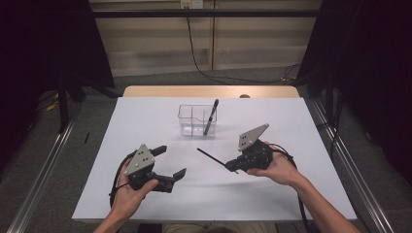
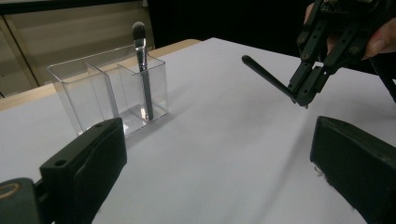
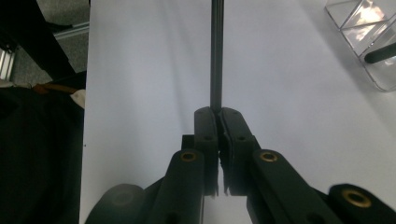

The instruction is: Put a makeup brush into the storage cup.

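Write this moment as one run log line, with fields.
right tongs: shut on thin black stick | left tongs: open, empty | clear organizer: holds brush

Slim black brush [image 1: 210,157] raised, pointing toward organizer [image 1: 196,121].

Two brushes [image 1: 211,117] [image 1: 210,157], one clear organizer [image 1: 190,120], two claws [image 1: 170,162] [image 1: 232,167].

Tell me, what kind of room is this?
Probably a lab set up for recording: a white-topped table ringed by dark curtains, with metal rails and cables on the grey floor.
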`<state>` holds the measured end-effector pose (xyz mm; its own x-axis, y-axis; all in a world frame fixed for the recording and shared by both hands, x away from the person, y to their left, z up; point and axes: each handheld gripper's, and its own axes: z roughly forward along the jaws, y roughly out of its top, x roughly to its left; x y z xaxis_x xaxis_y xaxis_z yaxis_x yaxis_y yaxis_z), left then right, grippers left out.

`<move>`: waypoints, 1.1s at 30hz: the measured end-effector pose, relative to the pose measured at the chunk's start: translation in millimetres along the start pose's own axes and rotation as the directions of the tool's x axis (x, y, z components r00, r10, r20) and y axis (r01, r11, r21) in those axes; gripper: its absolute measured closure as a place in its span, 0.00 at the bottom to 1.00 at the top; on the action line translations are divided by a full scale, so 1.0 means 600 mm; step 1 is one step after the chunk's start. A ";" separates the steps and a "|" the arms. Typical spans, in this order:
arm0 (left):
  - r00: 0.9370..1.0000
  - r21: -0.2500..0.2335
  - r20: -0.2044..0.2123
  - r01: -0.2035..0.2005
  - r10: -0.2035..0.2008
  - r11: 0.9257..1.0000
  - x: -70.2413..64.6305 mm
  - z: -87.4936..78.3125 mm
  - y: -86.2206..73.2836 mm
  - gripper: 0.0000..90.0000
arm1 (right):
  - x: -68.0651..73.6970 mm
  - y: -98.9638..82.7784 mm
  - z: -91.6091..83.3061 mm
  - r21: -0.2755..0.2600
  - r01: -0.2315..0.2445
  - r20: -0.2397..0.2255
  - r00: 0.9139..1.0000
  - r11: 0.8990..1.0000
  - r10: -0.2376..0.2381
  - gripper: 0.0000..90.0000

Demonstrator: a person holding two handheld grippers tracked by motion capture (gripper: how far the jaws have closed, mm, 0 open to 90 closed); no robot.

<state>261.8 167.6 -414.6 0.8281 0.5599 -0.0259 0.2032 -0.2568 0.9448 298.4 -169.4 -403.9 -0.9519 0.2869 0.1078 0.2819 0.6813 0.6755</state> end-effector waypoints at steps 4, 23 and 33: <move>1.000 0.013 0.012 -0.003 0.002 1.000 0.000 0.003 0.001 0.04 | -0.001 0.003 0.002 0.028 0.012 -0.003 1.000 1.000 -0.011 0.96; 0.998 0.096 0.049 -0.033 0.028 0.995 0.001 0.013 0.006 0.04 | -0.005 0.022 0.027 0.236 0.088 -0.025 0.996 0.968 -0.085 0.96; 0.995 0.156 0.085 -0.072 0.059 0.985 0.002 0.016 0.019 0.04 | -0.004 0.035 0.035 0.350 0.124 -0.050 0.992 0.929 -0.114 0.96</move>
<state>270.0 158.0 -407.2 0.8800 0.4750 0.0024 0.2223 -0.4164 0.8816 309.3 -142.1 -405.3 -0.9826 0.1734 0.0667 0.1857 0.9039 0.3854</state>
